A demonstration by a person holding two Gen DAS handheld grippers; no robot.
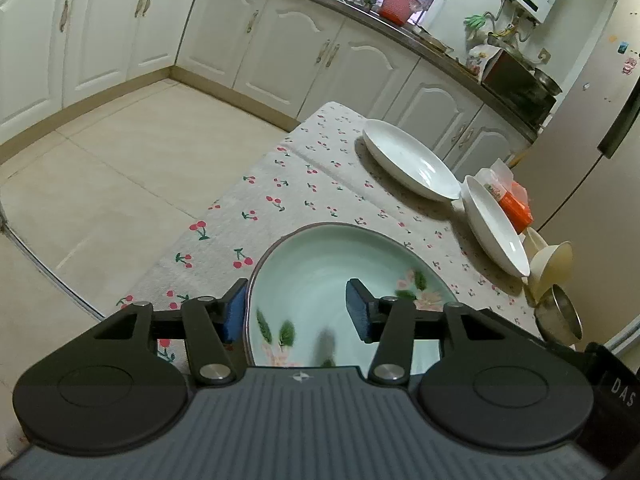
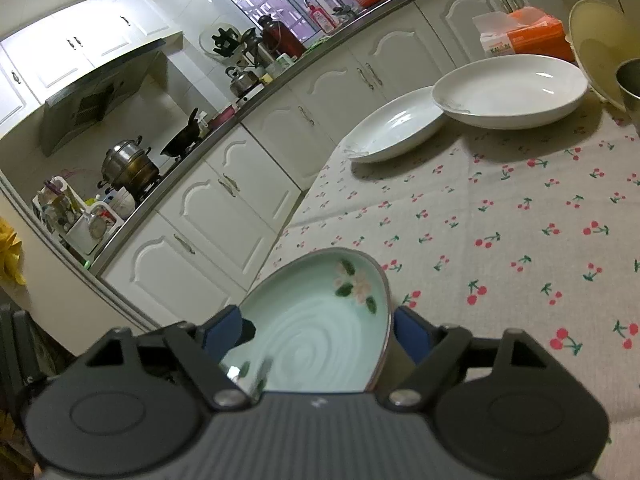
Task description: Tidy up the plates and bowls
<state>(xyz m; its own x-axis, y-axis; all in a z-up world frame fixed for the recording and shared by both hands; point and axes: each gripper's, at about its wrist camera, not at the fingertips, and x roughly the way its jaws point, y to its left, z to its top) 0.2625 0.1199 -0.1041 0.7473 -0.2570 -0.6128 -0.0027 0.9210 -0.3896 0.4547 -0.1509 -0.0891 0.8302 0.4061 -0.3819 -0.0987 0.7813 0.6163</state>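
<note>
A pale green plate with pink flowers [image 1: 328, 268] sits at the near corner of the cherry-print tablecloth [image 1: 304, 184]. My left gripper [image 1: 298, 312] straddles its left rim, one blue pad outside and one inside, jaws apart. The same plate shows in the right wrist view [image 2: 316, 320], where my right gripper [image 2: 320, 332] straddles its right rim, jaws apart. Two white plates [image 1: 408, 160] [image 1: 496, 228] lie at the far side; they also show in the right wrist view [image 2: 400, 128] [image 2: 512, 88].
A cream bowl [image 1: 552, 264] and a steel bowl [image 1: 560, 316] stand at the table's right edge beside an orange tissue pack [image 1: 516, 204]. White cabinets [image 1: 280, 48] and the kitchen counter run behind. Tiled floor [image 1: 100, 168] lies left of the table.
</note>
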